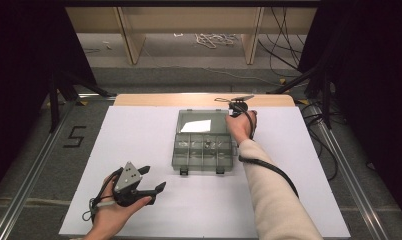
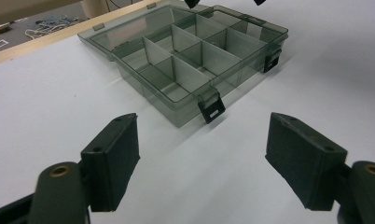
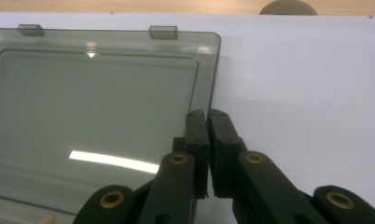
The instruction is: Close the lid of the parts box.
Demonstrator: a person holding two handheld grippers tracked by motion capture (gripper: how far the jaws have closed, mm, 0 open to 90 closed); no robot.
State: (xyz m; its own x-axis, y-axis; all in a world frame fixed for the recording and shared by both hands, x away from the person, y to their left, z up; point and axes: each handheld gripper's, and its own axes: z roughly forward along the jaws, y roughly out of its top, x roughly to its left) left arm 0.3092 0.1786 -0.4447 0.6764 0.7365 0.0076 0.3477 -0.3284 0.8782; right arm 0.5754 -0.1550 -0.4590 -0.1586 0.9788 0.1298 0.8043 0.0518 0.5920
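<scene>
At the near left of the white table [image 1: 139, 135], left gripper [image 1: 150, 184] held in a hand, jaws spread wide with nothing between them, aimed toward the organizer box [image 1: 203, 152] and well apart from it. In the middle of the table, smoky clear box lying open, divided tray nearer the person, 2 black latches [image 2: 211, 110] on its front wall, lid [image 3: 92, 107] laid flat behind it toward the far edge. At the lid's right edge, right gripper [image 3: 205, 116] with jaws pressed together over the rim; whether pinching the lid edge or merely touching it, cannot tell. Wooden strip [image 1: 139, 99] along the table's far side.
</scene>
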